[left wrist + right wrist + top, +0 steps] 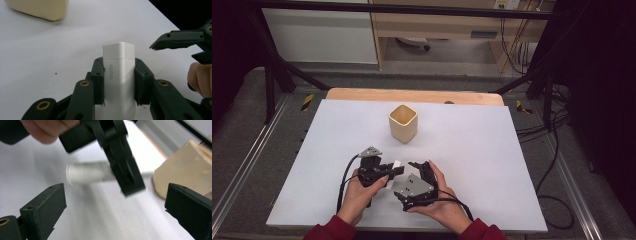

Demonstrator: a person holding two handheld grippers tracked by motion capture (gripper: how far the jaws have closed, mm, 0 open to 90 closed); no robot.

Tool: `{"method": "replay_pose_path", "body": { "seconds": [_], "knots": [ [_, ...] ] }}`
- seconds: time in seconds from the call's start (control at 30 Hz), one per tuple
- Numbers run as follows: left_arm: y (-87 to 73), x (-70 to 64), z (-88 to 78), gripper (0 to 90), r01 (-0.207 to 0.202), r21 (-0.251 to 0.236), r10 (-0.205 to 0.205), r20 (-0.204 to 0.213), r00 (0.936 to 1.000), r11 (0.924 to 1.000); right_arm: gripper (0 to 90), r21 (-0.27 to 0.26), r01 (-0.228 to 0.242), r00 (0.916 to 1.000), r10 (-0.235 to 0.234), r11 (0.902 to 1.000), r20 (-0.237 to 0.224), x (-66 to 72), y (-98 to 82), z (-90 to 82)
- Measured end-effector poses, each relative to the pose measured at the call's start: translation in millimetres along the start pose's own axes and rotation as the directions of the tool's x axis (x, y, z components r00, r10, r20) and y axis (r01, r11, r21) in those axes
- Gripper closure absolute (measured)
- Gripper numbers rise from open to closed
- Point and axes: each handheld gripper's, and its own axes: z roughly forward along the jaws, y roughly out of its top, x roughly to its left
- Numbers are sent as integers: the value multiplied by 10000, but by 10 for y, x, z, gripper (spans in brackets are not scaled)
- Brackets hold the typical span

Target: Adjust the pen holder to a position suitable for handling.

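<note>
Gripping a white glue stick [119, 75] across its body, the left gripper [393, 170] has both jaws pressed against its flat sides, the capped end poking out past the tips. The printed lettering runs along the side facing the camera. The right gripper [418, 167] sits just beside it with its jaws spread wide and nothing between them; in the left gripper view 1 of its black tips hangs near the cap, not touching.

Trouble could come from that smooth plastic. The stick is held only by its 2 sides, so a pull or twist from the other gripper on the cap may make the body slide or swivel in the pads instead of letting the cap come free. A jaw closing off-centre on the short exposed end could also knock the stick out of line, or drop it onto the white table [472, 150].

Farther back stands 1 container, a pale wooden cup [403, 122], upright and well apart from both hands. Its inside looks empty from above, though the bottom is partly hidden.
</note>
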Motion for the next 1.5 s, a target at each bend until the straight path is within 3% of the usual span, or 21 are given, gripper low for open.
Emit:
{"method": "replay_pose_path", "body": {
  "seconds": [0.1, 0.33, 0.67, 0.87, 1.03, 1.1, 1.2, 1.3, 1.4, 1.5],
  "knots": [
    [-5, 30, -34, 664, -94, -107, 92, -248, 9997, 9999, 29, 188, -551, 9983, 555, 9983, -202, -49, -45, 2],
    [-4, 44, -96, 664, -352, -436, 329, -519, 9981, 9984, 32, 509, -1450, 9890, 1462, 9881, -203, -154, -116, -8],
    [-19, 40, -165, 664, -598, -858, 546, -617, 9966, 9945, 42, 686, -2133, 9761, 2155, 9746, -267, -277, -198, -104],
    [16, 3, -247, 664, -891, -1309, 801, -727, 9941, 9874, 50, 703, -2936, 9549, 2959, 9533, -239, -410, -275, -236],
    [39, -13, -322, 664, -1095, -2054, 936, -856, 9919, 9725, 48, 542, -3455, 9383, 3440, 9368, 357, -542, -415, -412],
    [41, -17, -348, 664, -1216, -2148, 1023, -989, 9898, 9691, 42, 247, -3808, 9231, 3786, 9243, 671, -606, -488, -501],
    [45, -17, -368, 664, -1268, -2248, 1060, -1025, 9891, 9661, 43, 72, -4449, 8907, 4416, 8955, 1081, -705, -608, -641],
    [44, -18, -377, 664, -1304, -2323, 1090, -1027, 9887, 9639, 43, -4, -5168, 8494, 5128, 8561, 1248, -810, -704, -801],
    [37, -9, -375, 664, -1328, -2291, 1115, -1038, 9883, 9643, 40, -188, -5869, 8002, 5834, 8095, 1389, -902, -811, -914],
    [12, -16, -365, 664, -1222, -2193, 1034, -956, 9900, 9680, 47, -250, -6277, 7662, 6231, 7781, 1570, -976, -910, -994]
  ]
}}
